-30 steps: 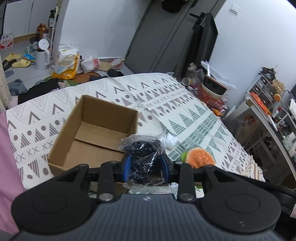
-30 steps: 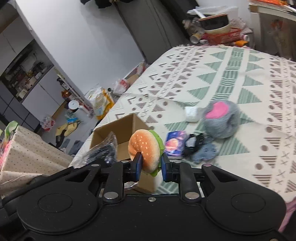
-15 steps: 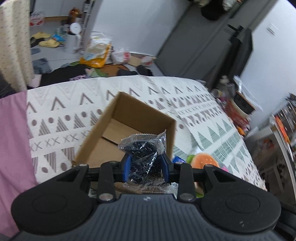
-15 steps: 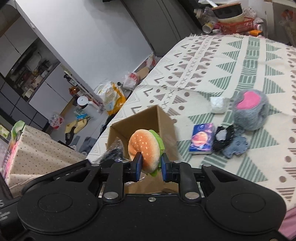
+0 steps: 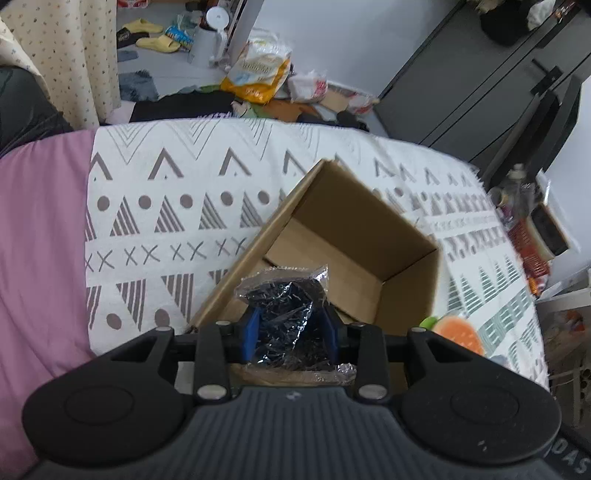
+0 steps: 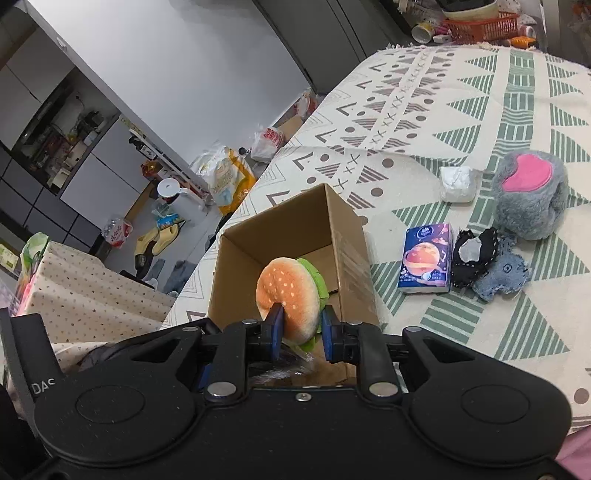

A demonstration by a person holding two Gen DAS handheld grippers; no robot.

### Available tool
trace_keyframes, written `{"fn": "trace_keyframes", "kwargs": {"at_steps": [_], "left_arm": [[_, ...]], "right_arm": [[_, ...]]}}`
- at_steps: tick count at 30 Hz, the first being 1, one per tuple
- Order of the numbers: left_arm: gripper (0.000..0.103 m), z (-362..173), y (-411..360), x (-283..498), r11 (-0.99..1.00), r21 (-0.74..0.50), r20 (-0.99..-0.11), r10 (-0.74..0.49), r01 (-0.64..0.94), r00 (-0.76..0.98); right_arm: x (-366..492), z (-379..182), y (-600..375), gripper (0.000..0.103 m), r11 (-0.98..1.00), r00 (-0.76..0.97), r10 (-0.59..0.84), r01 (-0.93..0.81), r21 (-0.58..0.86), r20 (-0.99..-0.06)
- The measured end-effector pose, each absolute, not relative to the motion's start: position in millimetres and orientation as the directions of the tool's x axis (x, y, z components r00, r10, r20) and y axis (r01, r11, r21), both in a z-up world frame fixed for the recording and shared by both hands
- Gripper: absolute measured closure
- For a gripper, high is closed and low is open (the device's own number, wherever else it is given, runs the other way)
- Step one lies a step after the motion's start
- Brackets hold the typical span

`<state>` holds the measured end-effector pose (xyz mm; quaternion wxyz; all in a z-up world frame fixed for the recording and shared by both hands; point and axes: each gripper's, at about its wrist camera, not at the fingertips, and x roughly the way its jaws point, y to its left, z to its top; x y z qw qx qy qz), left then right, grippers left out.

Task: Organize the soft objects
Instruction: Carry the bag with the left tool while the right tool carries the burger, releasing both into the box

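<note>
An open cardboard box [image 5: 369, 221] [image 6: 347, 236] stands on the patterned bedspread [image 5: 166, 206]. My left gripper [image 5: 288, 328] is shut on a clear plastic bag of dark stuff [image 5: 284, 299], held over the box's near corner. My right gripper [image 6: 301, 332] is shut on a plush hamburger [image 6: 290, 291], orange bun with a green edge, hanging above the box's opening. The hamburger [image 5: 458, 332] also peeks in at the right of the left wrist view. Right of the box lie a tissue pack [image 6: 426, 258], a black cloth piece [image 6: 474, 254], a blue denim piece [image 6: 502, 275], a white wad [image 6: 458, 182] and a grey and pink plush [image 6: 528, 192].
A pink sheet [image 5: 40, 236] covers the bed's left side. The floor beyond the bed holds bags [image 5: 258, 70], a white kettle [image 5: 207, 40] and yellow slippers [image 5: 151, 35]. A dotted cloth [image 6: 81, 288] hangs left of the bed. A red basket [image 6: 476, 22] sits at the far end.
Both grippers have come closer to the box and lower. The left one rolled, and its bag now hangs over the box's corner. The hamburger moved from beside the box to above its opening.
</note>
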<state>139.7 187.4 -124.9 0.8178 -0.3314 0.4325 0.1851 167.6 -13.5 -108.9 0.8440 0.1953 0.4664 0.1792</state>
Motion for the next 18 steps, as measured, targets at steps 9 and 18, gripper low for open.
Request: {"fn": "trace_keyframes", "kwargs": {"at_steps": [9, 18], "left_arm": [[0.049, -96, 179, 122, 0.678, -0.363, -0.81, 0.109, -0.639, 0.576], [0.031, -59, 168, 100, 0.666, -0.323, -0.766, 0.233, -0.673, 0.599]], "right_arm": [[167, -105, -20, 0.068, 0.814, 0.475, 0.54, -0.084, 0.575, -0.695], [147, -81, -39, 0.053, 0.829, 0.509, 0.507, -0.067, 0.556, -0.695]]}}
